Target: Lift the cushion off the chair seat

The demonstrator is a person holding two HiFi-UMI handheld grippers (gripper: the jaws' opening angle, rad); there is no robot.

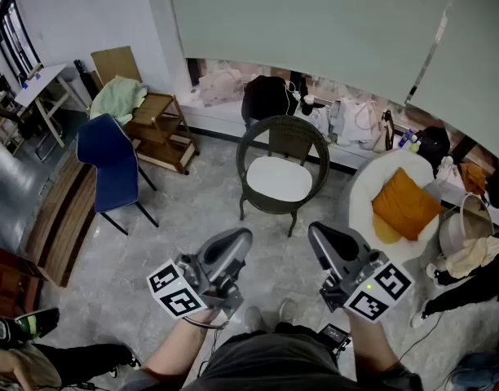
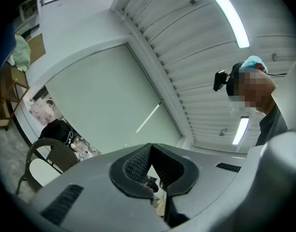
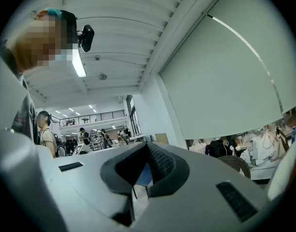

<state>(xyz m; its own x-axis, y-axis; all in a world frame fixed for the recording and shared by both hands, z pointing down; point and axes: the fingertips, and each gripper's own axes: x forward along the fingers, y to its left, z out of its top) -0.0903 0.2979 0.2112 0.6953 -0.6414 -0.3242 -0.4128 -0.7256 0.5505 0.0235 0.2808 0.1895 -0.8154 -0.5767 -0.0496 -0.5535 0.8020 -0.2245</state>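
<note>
A dark wicker chair [image 1: 284, 141] stands in the middle of the floor with a white seat cushion [image 1: 278, 178] lying flat on it. Both grippers are held close to my body, well short of the chair. My left gripper [image 1: 242, 237] is shut with nothing in it, and so is my right gripper [image 1: 318, 232]. In the left gripper view the shut jaws of the left gripper [image 2: 150, 147] point upward, with the chair [image 2: 43, 151] and its cushion [image 2: 40, 171] low at the left. The right gripper [image 3: 148, 144] shows the chair's back [image 3: 236, 164] at the right.
A white round armchair [image 1: 372, 187] with an orange cushion [image 1: 405, 204] stands to the right of the wicker chair. A blue chair [image 1: 109, 163] and a wooden rack [image 1: 158, 130] stand at the left. Bags line the window ledge [image 1: 355, 120]. A person's legs [image 1: 78, 358] lie at the lower left.
</note>
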